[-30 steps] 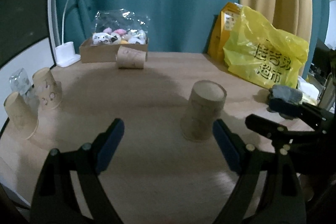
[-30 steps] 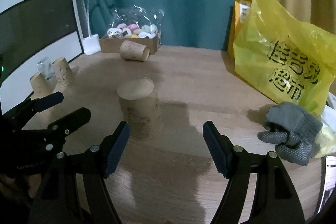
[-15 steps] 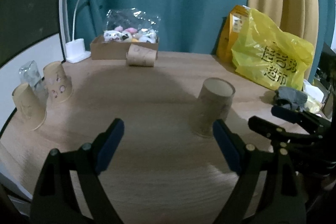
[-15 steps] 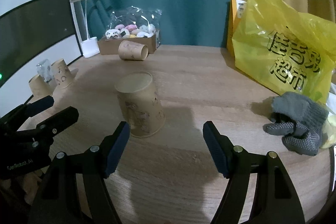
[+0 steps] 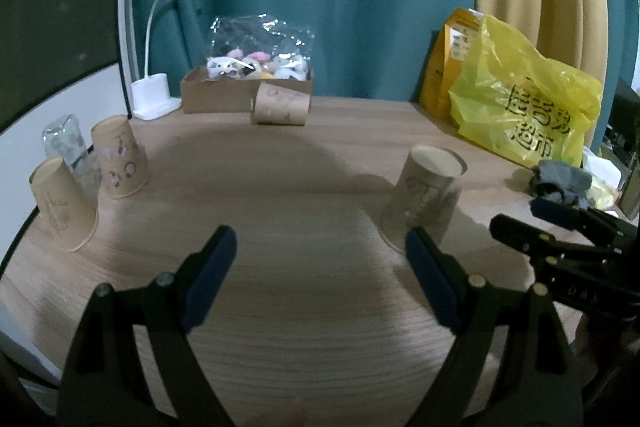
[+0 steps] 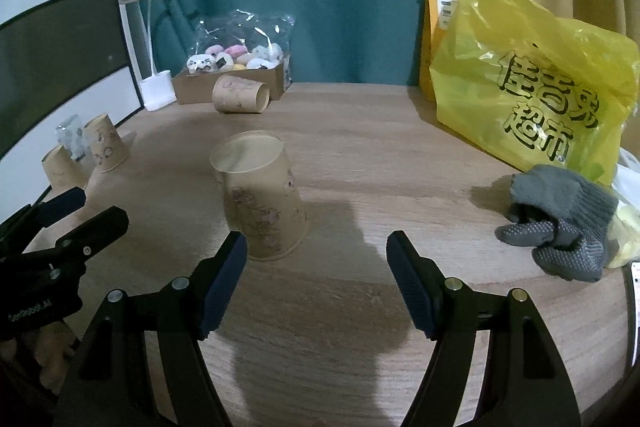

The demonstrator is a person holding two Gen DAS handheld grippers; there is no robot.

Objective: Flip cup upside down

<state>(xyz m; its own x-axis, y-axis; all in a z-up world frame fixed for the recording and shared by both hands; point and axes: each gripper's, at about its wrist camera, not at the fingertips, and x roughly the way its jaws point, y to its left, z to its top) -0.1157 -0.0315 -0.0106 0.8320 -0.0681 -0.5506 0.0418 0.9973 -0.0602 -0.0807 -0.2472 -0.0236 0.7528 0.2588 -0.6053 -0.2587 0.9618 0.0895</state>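
A brown paper cup (image 6: 262, 199) stands upside down on the wooden table, just ahead and left of my right gripper (image 6: 316, 279), which is open and empty. The same cup (image 5: 426, 199) shows in the left wrist view, ahead and right of my left gripper (image 5: 320, 275), also open and empty. Another paper cup (image 5: 282, 105) lies on its side at the back by a cardboard box. Two more cups (image 5: 120, 163) stand upside down at the far left with a clear cup (image 5: 68, 147).
A cardboard box (image 5: 216, 93) with a bag of small toys and a white lamp (image 5: 154, 97) stand at the back. A yellow plastic bag (image 6: 532, 83) and a grey glove (image 6: 560, 223) lie at the right. The table's front edge is near.
Both grippers have drawn back and risen a little from the upside-down cup. The cup stands where it was. Both stay open.
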